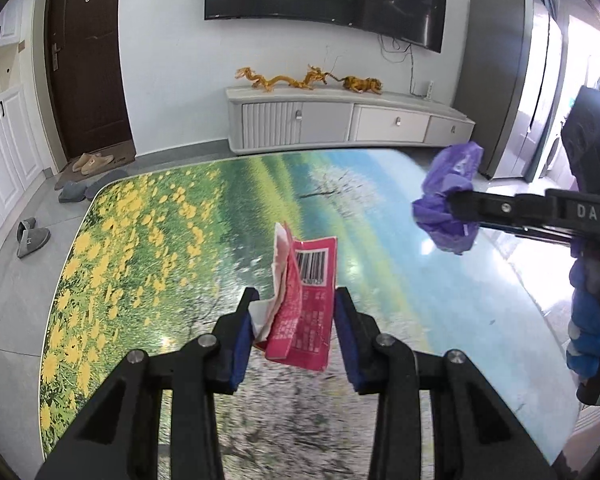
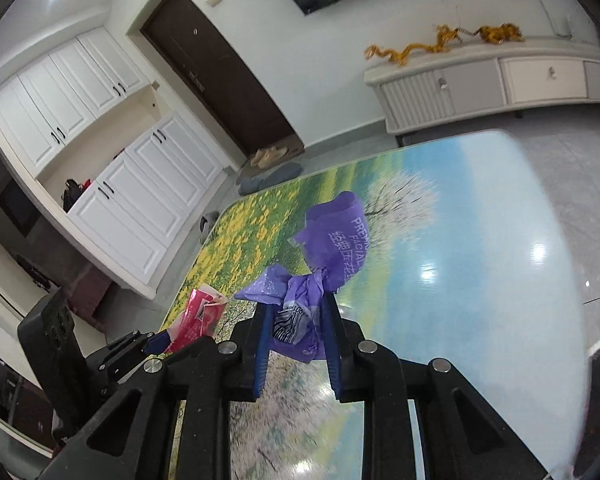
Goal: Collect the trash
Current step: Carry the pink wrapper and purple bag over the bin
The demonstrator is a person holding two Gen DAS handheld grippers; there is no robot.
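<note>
My left gripper [image 1: 296,304] is shut on a crumpled pink wrapper [image 1: 306,312] with a barcode and holds it above the table [image 1: 140,240]. The wrapper also shows in the right wrist view [image 2: 198,318], low on the left. My right gripper [image 2: 296,308] is shut on a crumpled purple plastic wrapper [image 2: 332,248] with white print, also above the table [image 2: 480,260]. In the left wrist view the right gripper [image 1: 452,208] reaches in from the right with the purple wrapper [image 1: 448,200] at its tips.
The table carries a glossy landscape print of yellow flowers and blue sky. Beyond it stand a grey TV cabinet [image 1: 340,120] with golden dragon figures [image 1: 276,78], a wall TV, a dark door [image 1: 88,60] and white cupboards [image 2: 112,152]. Slippers [image 1: 30,236] lie on the floor.
</note>
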